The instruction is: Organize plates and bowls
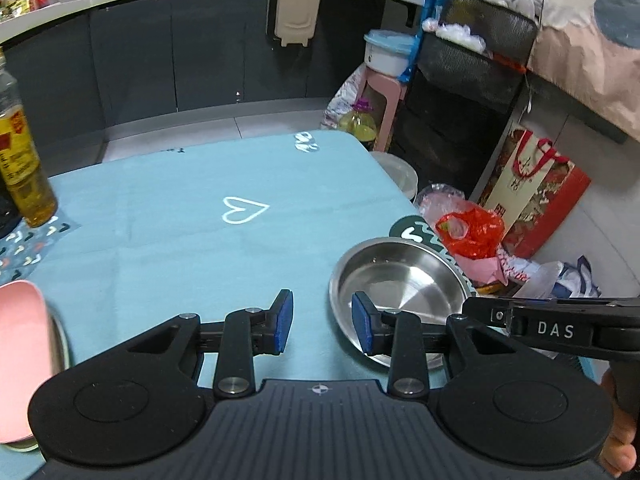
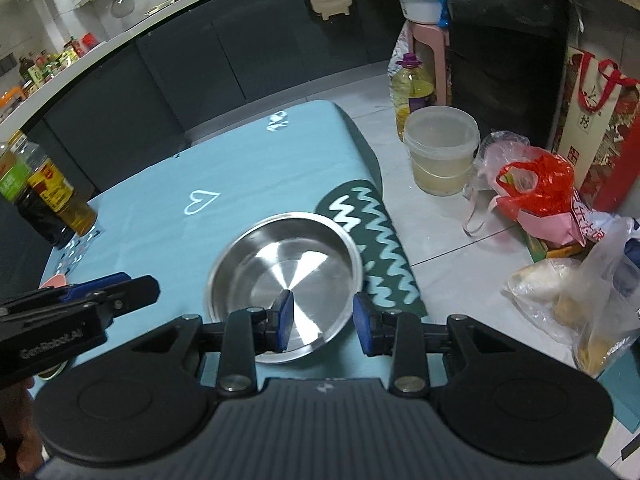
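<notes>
We judge the job to be early or midway: only two dishes show, and they lie well apart. The steel pan [image 2: 286, 276] sits alone on the blue cloth [image 2: 160, 208], mouth up and empty, by the cloth's right edge and partly over the dark zigzag mat [image 2: 380, 248]. Taking the pan as our landmark, a pink dish [image 1: 20, 356] lies far to its left, at the left border of the left wrist view, with a steel rim showing against its right side; whether that is a second dish under it we cannot tell. Nothing is stacked on the pan, so gathering the dishes into one pile looks to be what is left.

The pan is round, so it has no long axis to speak of; it lies flat with its opening facing straight up and its rim level with the cloth.

The right gripper [image 2: 322, 322] hovers over the pan's near rim, jaws partly apart and holding nothing, one pad over the bowl of the pan and the other outside the rim. The left gripper [image 1: 322, 322] hangs just left of the pan, jaws likewise partly apart and empty, its right pad over the pan's left rim. Oil bottles [image 2: 48, 200] stand well left of the pan, at the cloth's far left.
</notes>
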Motion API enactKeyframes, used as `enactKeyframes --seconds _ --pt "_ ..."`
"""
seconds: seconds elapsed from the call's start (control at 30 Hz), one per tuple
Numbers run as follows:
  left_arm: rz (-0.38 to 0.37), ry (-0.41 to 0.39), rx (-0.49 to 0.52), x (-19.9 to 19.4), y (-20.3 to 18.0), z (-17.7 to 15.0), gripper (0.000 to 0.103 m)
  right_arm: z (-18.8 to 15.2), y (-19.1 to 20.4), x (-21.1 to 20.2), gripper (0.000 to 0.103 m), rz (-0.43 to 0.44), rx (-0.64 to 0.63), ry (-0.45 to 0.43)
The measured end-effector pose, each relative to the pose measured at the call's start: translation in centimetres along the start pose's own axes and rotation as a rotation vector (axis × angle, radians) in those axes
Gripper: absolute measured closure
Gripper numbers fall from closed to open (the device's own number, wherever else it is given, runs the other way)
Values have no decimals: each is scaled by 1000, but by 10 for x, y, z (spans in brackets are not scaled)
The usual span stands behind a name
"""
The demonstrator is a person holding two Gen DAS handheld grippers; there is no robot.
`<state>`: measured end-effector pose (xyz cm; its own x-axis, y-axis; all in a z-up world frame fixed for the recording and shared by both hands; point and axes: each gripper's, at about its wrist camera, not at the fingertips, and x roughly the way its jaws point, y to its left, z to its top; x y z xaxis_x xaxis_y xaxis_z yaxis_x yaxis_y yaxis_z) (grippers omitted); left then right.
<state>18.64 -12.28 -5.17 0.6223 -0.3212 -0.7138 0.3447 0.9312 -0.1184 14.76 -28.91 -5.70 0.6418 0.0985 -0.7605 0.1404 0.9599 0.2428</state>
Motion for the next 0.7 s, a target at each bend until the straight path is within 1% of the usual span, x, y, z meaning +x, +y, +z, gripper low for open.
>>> enactKeyframes --seconds 0.3,0.47,0.63,0.7 --pt "21 52 28 33 -12 4 73 3 -13 13 70 7 37 14" --pt "20 86 13 45 -11 4 73 3 -16 19 70 2 42 22" --pt "21 97 15 53 -14 4 73 3 -19 28 70 4 69 37" --pt "11 109 22 56 -16 3 77 2 -21 32 72 4 81 45"
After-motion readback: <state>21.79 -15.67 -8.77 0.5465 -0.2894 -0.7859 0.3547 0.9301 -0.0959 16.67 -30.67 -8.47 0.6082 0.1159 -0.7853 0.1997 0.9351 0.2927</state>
